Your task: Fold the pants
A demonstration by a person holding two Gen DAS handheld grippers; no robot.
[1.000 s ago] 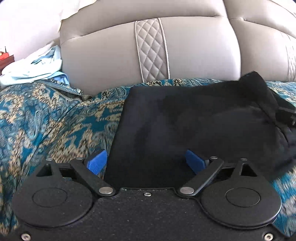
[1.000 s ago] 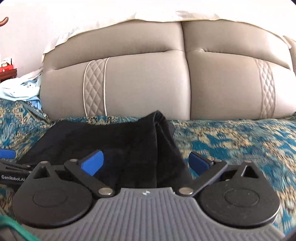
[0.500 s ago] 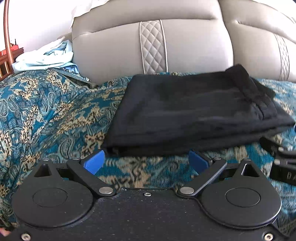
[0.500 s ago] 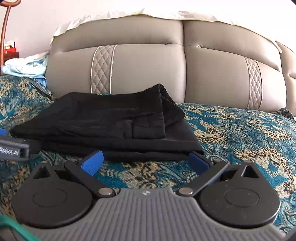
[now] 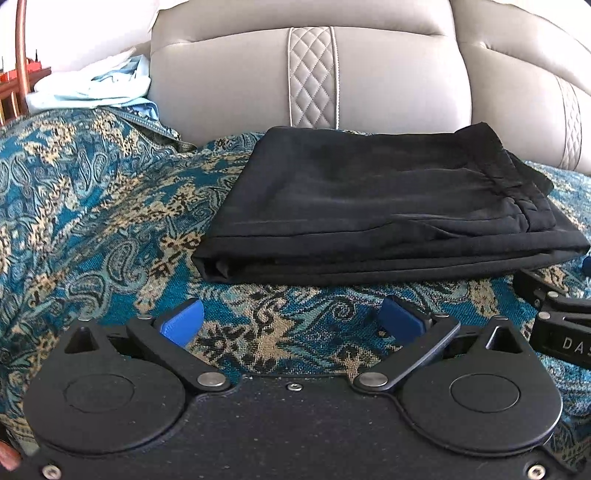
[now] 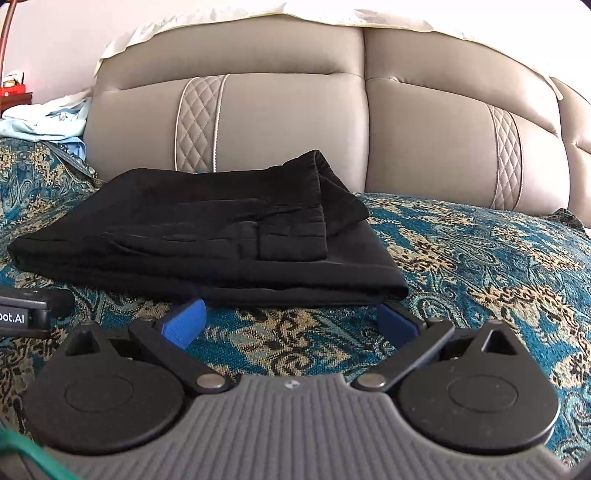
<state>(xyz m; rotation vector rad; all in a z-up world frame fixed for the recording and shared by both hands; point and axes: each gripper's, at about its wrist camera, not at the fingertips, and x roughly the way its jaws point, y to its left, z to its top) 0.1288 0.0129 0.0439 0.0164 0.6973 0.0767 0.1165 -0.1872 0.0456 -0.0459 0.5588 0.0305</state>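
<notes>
On the bed, against the headboard (image 5: 240, 85): black pants (image 5: 388, 214), folded into a flat stack, lying on the teal paisley bedspread (image 5: 92, 206). Waistband end sits on top at the right of the stack; fold edges face the cameras. Fabric so dark that the number of layers is hard to make out.

Left tongs (image 5: 291, 319): spread wide, blue pads apart, nothing between them but bedspread. They sit just short of the stack's near edge, not touching it.

Right tongs (image 6: 291, 321): also released, empty. Their right pad lies close under the stack's near right corner; contact cannot be told. Seen from the left camera, only part of the right tongs (image 5: 557, 317) shows at the frame edge, lettering cut off. Likewise the left tongs (image 6: 26, 312) are cut off at the left edge of the right camera, with partial lettering.

Pale blue cloth (image 5: 92, 88) heaped at the far left by the headboard; what it is cannot be made out. Red item (image 6: 13, 90) far left, too small to identify. White sheet (image 6: 258, 16) drapes over the headboard top, cropped by the frame.
</notes>
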